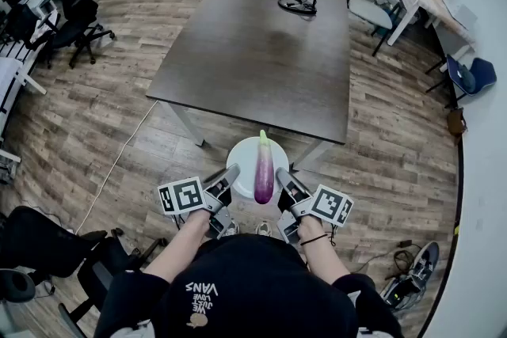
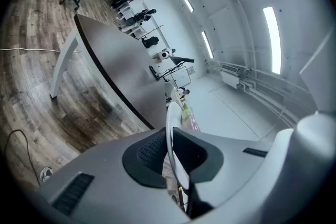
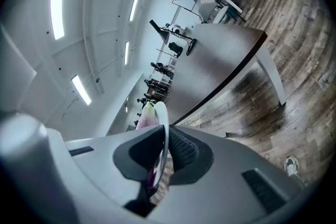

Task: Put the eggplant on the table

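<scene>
Nearest the head view, the person's dark-clad shoulders (image 1: pixel 245 293) fill the lower edge, and two bare forearms (image 1: pixel 184 245) are stretched forward from them. A hand-held gripper is carried at the end of each.

The left hand-held gripper (image 1: pixel 230 176) is closed on the left rim of a white plate (image 1: pixel 242 157). In the left gripper view the thin rim is seen pinched edge-on between the ribbed pads. The right hand-held gripper (image 1: pixel 283 184) is clamped likewise on the opposite rim, with the pads pressed against both faces of the plate.

The eggplant (image 1: pixel 264 169) is neither gripped nor touched by either tool. It lies lengthwise on the plate, its green stem end turned away from the person.

The plate is held in the air above the wooden floor (image 1: pixel 103 123), just short of the near edge of the dark counter (image 1: pixel 261 43).

The task is judged to be at the carrying stage. The eggplant has been lifted along with its plate, but nothing has yet been set on the counter. The plate remains to be brought over the surface and lowered, and the jaws then opened.
</scene>
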